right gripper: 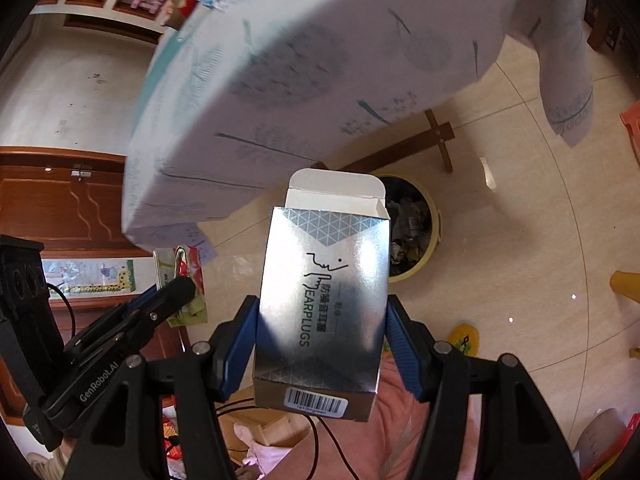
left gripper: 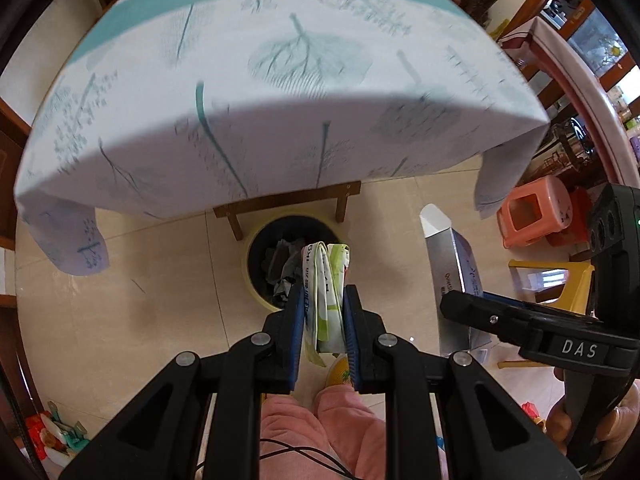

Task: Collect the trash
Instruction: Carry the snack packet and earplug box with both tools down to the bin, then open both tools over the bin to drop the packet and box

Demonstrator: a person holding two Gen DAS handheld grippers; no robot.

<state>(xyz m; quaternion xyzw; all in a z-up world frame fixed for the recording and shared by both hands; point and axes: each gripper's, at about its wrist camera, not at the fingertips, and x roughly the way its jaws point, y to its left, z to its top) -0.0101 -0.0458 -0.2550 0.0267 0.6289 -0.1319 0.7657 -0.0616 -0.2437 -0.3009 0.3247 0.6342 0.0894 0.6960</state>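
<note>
Left claw (left gripper: 323, 300), two black linkage arms tipped with ribbed blue pads, is clamped on a folded, creased wrapper (left gripper: 326, 288) of thin white-and-green printed film, held above the bin. Right claw (right gripper: 322, 320), of the same build, grips an earplug box (right gripper: 324, 300) by its two side walls, its jaws set wide.

Table (left gripper: 280, 92): broad top draped in a smooth pale cloth printed with grey-teal leaf shapes, its corners hanging in soft folds; wooden legs and a crossbar show beneath.

Floor (left gripper: 152, 288): glossy beige tiles with thin joint lines.

Bin (left gripper: 256, 276): round, pale yellow rim, dark inside, partly filled with crumpled grey and dark scraps; it stands on the floor just in front of the table's crossbar.

Earplug box: rectangular carton, silvery reflective faces, a triangle-lattice band, black lettering, a barcode label on the near end, white top flap open.

Stool (left gripper: 536, 216): salmon moulded plastic, beside the table.
</note>
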